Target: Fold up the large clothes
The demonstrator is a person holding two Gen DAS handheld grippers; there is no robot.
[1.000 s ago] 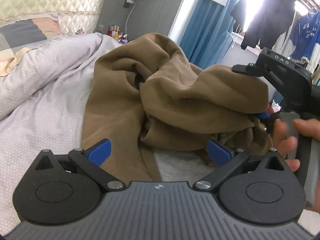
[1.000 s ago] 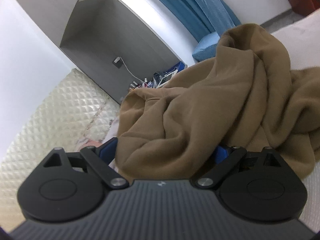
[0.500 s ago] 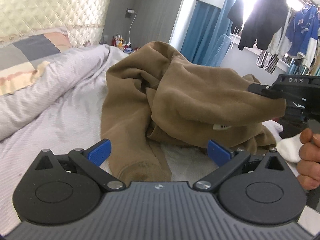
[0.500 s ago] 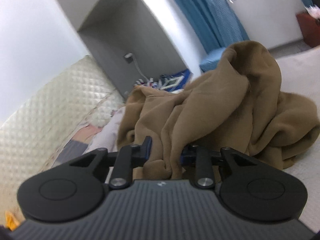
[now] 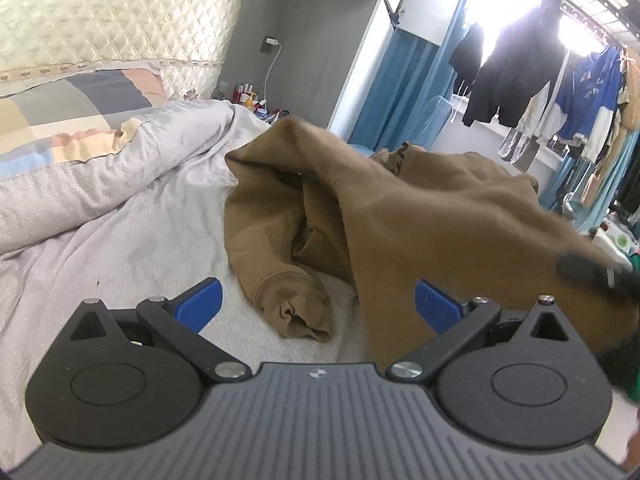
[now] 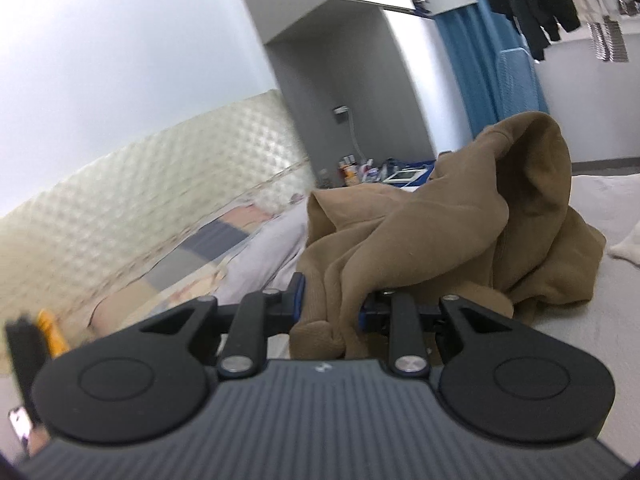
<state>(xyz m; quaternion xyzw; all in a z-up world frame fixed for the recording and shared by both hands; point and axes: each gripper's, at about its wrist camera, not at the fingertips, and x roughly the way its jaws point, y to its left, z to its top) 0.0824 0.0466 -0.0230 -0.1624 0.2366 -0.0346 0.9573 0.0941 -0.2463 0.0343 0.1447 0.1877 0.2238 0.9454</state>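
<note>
left side: quilted cream headboard, patchwork pillow, pale grey textured bedsheet, wrinkled. left gripper has its blue pads spread wide, nothing between them, hovering over the sheet. brown sweatshirt sits mid-bed, soft fleece, bunched in thick folds, ribbed cuff drooping just ahead of the left gripper. right gripper has its jaws drawn in, pinching a fold of the sweatshirt fabric, cloth bulging out behind the pads. far right: blue curtain, dark jacket on a rail. vs one second ago: right jaws were wide around the cloth, now clamped; fabric is pulled up and stretched toward the right; both views sit higher and further back.
</note>
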